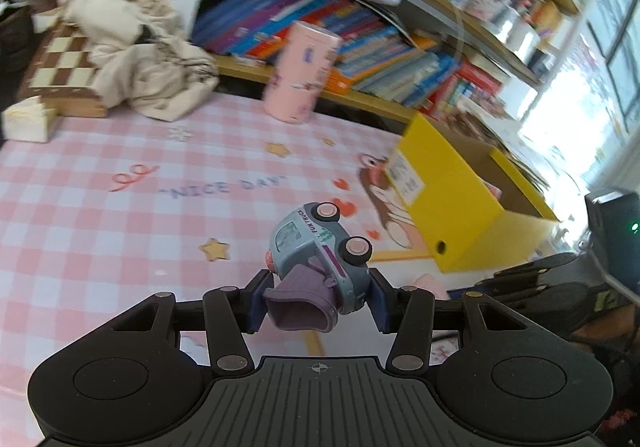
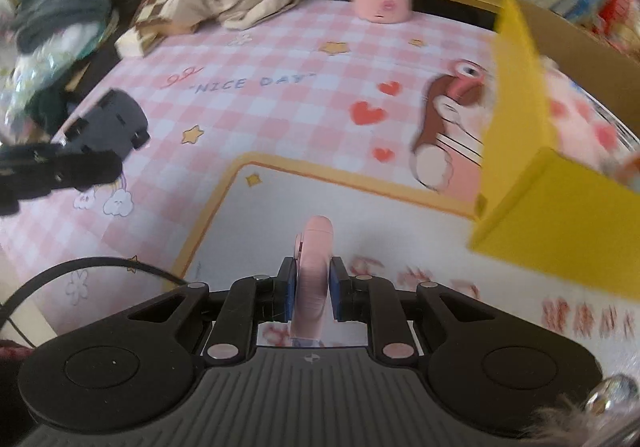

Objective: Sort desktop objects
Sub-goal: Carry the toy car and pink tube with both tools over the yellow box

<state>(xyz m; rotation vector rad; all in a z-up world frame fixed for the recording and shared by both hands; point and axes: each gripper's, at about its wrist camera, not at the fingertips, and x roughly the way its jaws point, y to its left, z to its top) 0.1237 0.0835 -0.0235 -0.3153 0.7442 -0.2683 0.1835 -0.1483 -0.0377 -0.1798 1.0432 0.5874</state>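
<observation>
Left fingers: mine, clamped on the toy truck, which hangs tipped on its side above the desk mat, wheels toward one o'clock and purple bucket back toward my camera.
Chessboard: ten o'clock from the truck, half under a heap of cream cloth.
Pink tumbler: upright at twelve o'clock, in front of the bookshelf.
Yellow box: two o'clock from the truck, open at the top, standing on the mat.
Right fingers: mine, squeezed narrow on a slim pink object that stands up between the blue pads; too blurred to name.
Other gripper: nine o'clock in my right view, above the mat.
Yellow box, right view: two o'clock from the pink object, well apart.
</observation>
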